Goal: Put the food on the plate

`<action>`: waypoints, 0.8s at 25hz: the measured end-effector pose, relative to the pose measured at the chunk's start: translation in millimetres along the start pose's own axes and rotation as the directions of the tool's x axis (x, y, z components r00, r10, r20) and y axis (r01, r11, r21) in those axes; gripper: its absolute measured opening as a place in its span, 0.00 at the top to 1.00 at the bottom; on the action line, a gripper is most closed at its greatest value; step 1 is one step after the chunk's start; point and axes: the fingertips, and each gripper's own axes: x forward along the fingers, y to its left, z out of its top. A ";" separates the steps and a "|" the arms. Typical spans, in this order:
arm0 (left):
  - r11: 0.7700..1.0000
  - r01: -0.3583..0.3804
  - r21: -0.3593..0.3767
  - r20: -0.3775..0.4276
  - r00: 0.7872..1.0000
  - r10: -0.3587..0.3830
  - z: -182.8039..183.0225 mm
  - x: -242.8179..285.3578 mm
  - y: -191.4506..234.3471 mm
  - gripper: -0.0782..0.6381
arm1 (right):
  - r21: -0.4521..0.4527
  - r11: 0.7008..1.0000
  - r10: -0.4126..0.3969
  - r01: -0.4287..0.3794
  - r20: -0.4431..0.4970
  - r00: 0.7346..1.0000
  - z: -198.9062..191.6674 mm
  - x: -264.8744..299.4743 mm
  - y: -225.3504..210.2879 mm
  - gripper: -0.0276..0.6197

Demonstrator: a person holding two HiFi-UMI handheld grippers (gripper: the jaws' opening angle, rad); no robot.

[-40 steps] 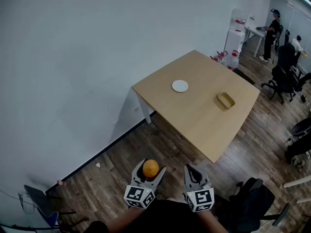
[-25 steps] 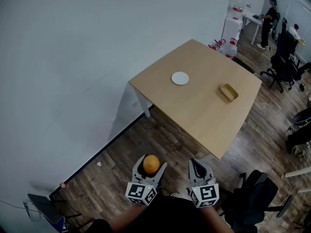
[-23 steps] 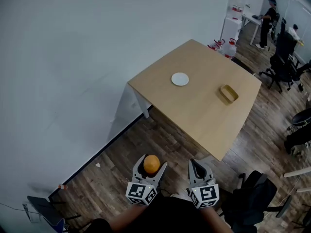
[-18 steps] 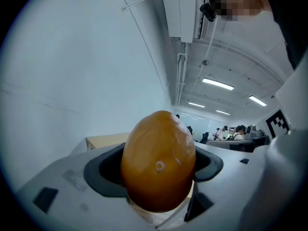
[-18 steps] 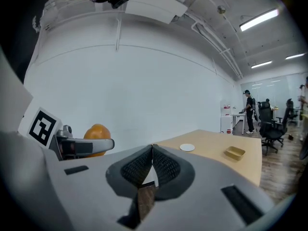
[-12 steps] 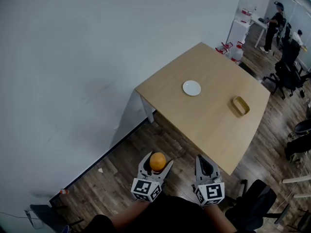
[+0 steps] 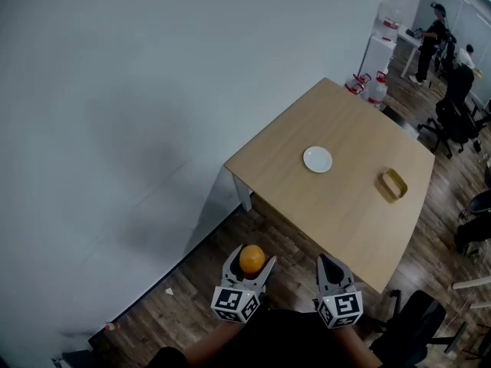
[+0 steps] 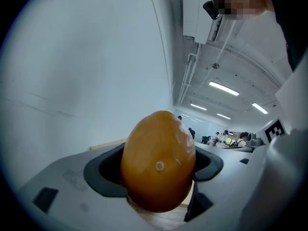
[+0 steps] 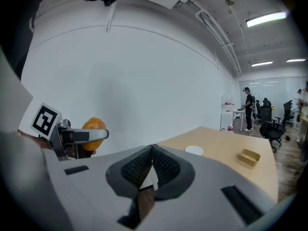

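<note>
Orange fruit (image 7: 252, 257) sits clamped in the left gripper (image 7: 250, 265). The right gripper (image 7: 331, 268) has its jaws pressed together, empty. Both hover well short of the table (image 7: 345, 205) with its white plate (image 7: 317, 159). This looks like the carrying stage: next, approach and lower the fruit there.

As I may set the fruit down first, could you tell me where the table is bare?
Most of the table is bare: the left corner beside the white plate, the long near edge below it, and the gap between the plate and the yellow tray. Nothing is crowded.
</note>
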 end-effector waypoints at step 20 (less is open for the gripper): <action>0.994 0.110 0.018 -0.079 0.991 -0.109 16.1 73.4 44.8 0.41 | -0.014 0.995 -0.100 0.101 0.048 0.994 36.3 88.2 -19.8 0.86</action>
